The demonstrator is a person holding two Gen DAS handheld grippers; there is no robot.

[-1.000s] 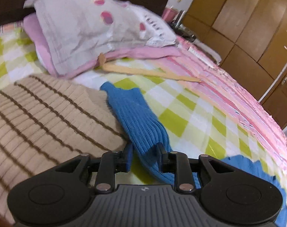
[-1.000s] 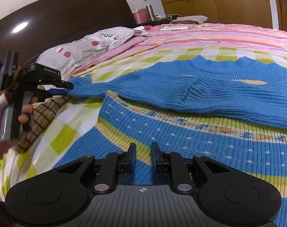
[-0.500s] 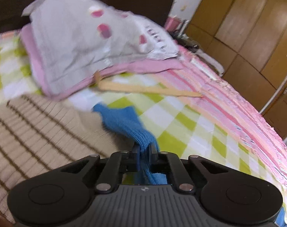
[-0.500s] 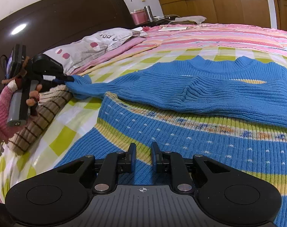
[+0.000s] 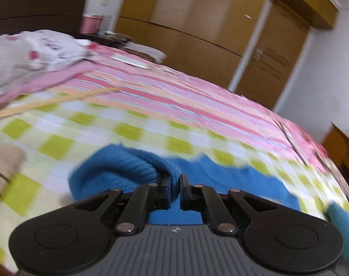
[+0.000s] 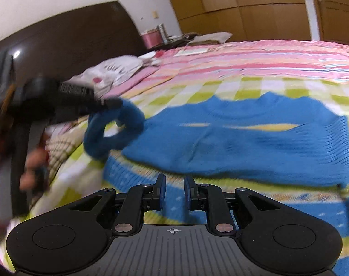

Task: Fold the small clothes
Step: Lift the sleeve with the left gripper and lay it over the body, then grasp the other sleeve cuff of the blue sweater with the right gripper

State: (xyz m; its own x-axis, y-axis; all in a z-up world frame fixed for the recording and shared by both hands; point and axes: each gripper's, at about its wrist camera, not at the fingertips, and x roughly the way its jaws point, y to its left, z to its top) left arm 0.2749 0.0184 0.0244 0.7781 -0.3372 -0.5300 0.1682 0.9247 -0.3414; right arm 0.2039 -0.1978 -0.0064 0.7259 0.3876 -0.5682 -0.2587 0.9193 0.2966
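A plain blue knit sweater [image 6: 255, 138] lies flat on the checked bedspread [image 6: 220, 87]. Its sleeve [image 5: 119, 168] is lifted off the bed in a loop, and my left gripper [image 5: 174, 184] is shut on its cuff end. In the right wrist view the same left gripper [image 6: 114, 103] carries the looped sleeve [image 6: 110, 128], with a person's hand [image 6: 34, 161] on the handle. My right gripper [image 6: 174, 184] hovers low over a second, patterned blue sweater [image 6: 278, 207] with yellow bands. Its jaws stand narrowly apart with that knit in the gap; whether the pads press on it is unclear.
A brown-striped beige garment [image 6: 61, 142] lies at the bed's left edge. A grey and pink pillow [image 5: 36, 46] and a thin wooden stick [image 5: 54, 101] lie near the dark headboard [image 6: 70, 41]. Wooden wardrobes [image 5: 197, 23] and a cluttered nightstand [image 6: 151, 38] stand beyond the bed.
My left gripper closed on the blue sleeve, lifted it off the bed and swung it right toward the sweater's body. My right gripper rose a little over the patterned sweater.
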